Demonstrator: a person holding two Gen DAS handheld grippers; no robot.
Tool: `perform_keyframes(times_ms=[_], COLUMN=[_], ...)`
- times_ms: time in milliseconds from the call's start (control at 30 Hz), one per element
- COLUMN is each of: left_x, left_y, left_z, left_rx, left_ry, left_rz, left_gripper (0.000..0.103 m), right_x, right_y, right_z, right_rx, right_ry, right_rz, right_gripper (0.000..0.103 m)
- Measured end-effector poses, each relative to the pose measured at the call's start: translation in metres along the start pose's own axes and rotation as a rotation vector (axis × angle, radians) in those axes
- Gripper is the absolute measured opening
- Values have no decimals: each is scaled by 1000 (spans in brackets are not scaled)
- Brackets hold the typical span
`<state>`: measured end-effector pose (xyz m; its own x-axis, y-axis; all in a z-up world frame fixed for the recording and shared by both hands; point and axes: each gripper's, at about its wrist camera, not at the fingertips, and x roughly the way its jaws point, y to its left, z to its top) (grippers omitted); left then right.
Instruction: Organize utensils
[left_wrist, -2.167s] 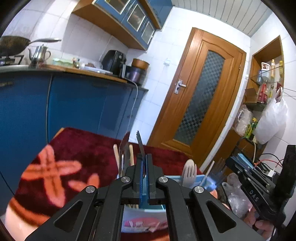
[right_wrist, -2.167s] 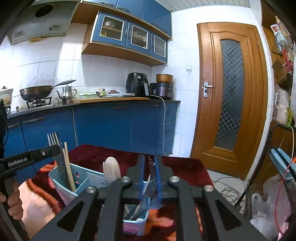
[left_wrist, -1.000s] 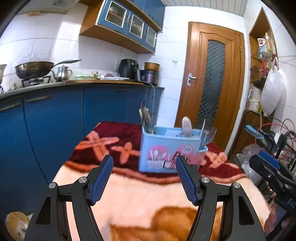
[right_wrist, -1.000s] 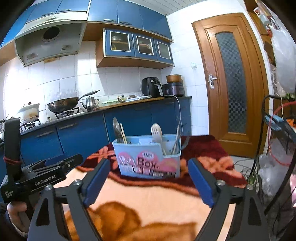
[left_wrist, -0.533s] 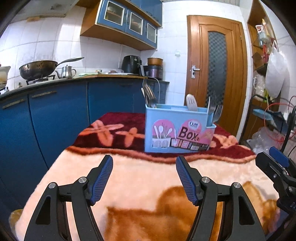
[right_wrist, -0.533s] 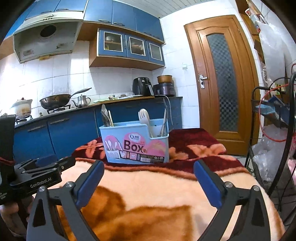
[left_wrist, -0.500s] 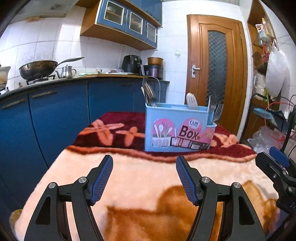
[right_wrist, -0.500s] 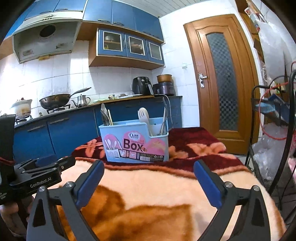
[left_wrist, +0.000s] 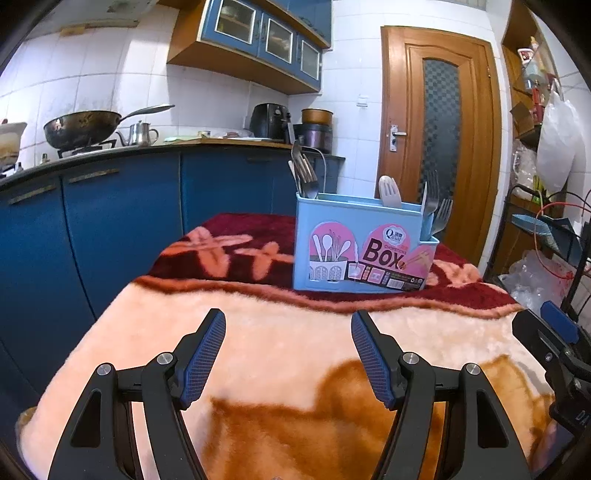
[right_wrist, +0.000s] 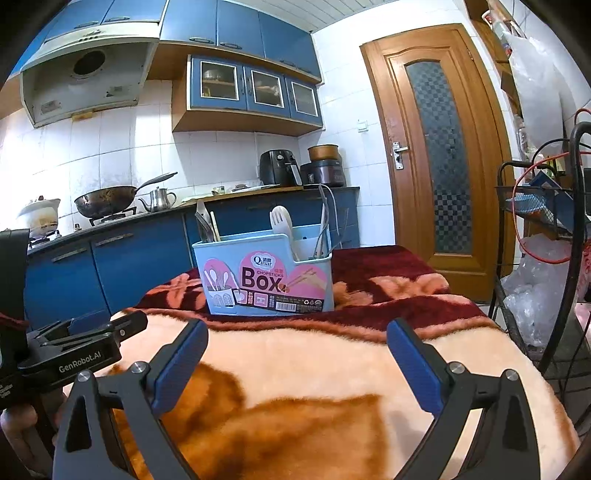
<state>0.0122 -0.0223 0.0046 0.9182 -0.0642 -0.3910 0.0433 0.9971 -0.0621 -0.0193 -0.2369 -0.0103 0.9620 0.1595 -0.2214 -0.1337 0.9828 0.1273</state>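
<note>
Both grippers, left gripper (left_wrist: 288, 347) and right gripper (right_wrist: 295, 354), have let go and backed off, jaws wide and empty; the utensil box (left_wrist: 360, 251) stands at twelve o'clock on the blanket-covered counter (left_wrist: 295, 354), holding all utensils, so organizing looks finished.

white tiled walls (right_wrist: 122, 147) are backing blue base cabinets (left_wrist: 122, 221) running across nine to twelve o'clock, with glass-fronted blue wall cabinets (right_wrist: 255, 88) hanging above and a range hood (right_wrist: 85, 81) sitting at ten o'clock. a wooden door (right_wrist: 439, 147) with patterned glass is standing closed at two o'clock.
</note>
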Motion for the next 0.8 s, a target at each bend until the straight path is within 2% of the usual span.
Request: perform_keyframes(times_ms=[800], left_x=[0], left_y=[0], left_z=[0], left_rx=[-9], left_ry=[-9], left_rz=[14], left_gripper=[72], right_x=[1], right_y=[1], right_z=[0], right_rx=[7], right_ry=[9], right_rz=[-3], right_gripper=[99])
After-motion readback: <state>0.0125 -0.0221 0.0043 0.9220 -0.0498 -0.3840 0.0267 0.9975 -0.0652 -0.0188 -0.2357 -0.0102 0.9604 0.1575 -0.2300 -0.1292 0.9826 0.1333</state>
